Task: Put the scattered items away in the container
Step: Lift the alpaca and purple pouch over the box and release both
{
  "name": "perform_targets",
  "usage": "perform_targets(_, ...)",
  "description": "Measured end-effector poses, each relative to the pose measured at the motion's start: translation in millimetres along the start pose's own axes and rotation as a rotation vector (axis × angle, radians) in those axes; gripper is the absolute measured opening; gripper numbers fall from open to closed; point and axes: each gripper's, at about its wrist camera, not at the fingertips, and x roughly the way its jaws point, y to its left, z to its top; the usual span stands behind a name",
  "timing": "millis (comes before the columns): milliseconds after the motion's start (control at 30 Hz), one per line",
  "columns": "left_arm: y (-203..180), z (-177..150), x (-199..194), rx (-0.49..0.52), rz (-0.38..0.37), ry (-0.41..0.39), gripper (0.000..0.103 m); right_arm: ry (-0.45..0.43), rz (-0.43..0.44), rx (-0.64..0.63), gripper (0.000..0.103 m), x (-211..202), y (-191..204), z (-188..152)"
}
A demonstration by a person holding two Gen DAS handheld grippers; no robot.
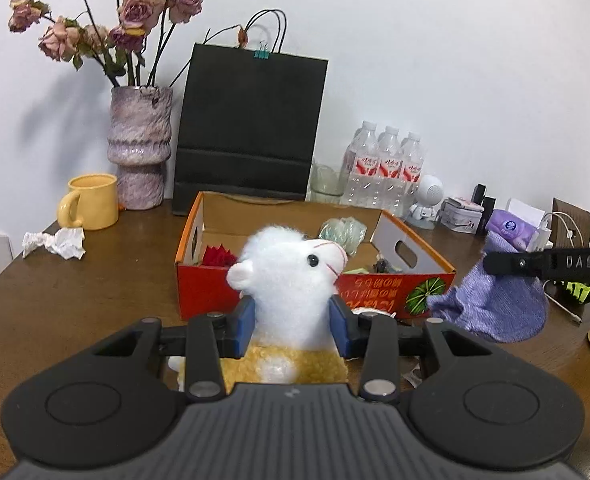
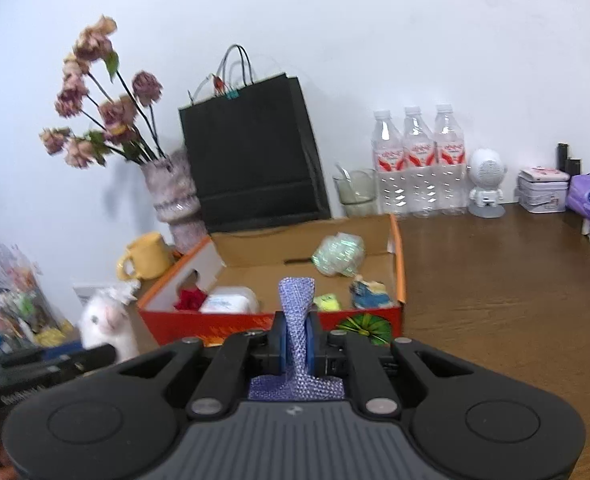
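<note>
Cardboard box (image 2: 397,264) sits mid-surface (image 2: 495,300), holding a red rose (image 2: 190,298), white case (image 2: 231,300), crinkly green wrap (image 2: 339,254), yellow-green bit (image 2: 327,302) and a blurry blue-yellow toy (image 2: 369,294). Left hand-held gripper (image 1: 293,322) is clamped on the plush alpaca (image 1: 291,272) near the box's near wall, lower body hidden. Right hand-held gripper (image 2: 297,346) pinches the purple knit cloth (image 2: 295,320) at the near-right edge; the cloth's shape is unclear.
</note>
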Motion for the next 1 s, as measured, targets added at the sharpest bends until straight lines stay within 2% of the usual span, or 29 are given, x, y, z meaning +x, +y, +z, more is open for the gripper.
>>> perform_targets(133, -2.5, 4.8, -3.2, 0.008, -0.005, -0.015, 0.04, -0.026, 0.007, -0.019, 0.008, -3.0, 8.9, 7.7)
perform_targets(400, 0.1, 16.1, -3.0, 0.013, -0.015, -0.043, 0.04, -0.024, -0.006, -0.016, 0.008, 3.6, 12.4, 12.6)
perform_targets(500, 1.6, 32.0, 1.5, 0.026, -0.025, -0.079, 0.04, -0.034, -0.013, -0.003, 0.008, 8.4, 10.7, 20.5)
perform_targets(633, 1.4, 59.1, 19.0, 0.033, -0.037, -0.127, 0.04, -0.09, -0.007, 0.008, 0.008, 16.4, 9.5, 42.2)
perform_targets(833, 7.4, 83.2, 71.2, -0.018, -0.041, -0.151, 0.04, -0.124, -0.009, 0.026, 0.008, 66.0, 6.9, 70.6)
perform_targets(1000, 14.5, 81.0, 119.7, -0.044, -0.033, -0.108, 0.04, -0.065, -0.001, 0.046, 0.008, 126.1, -0.2, 69.2)
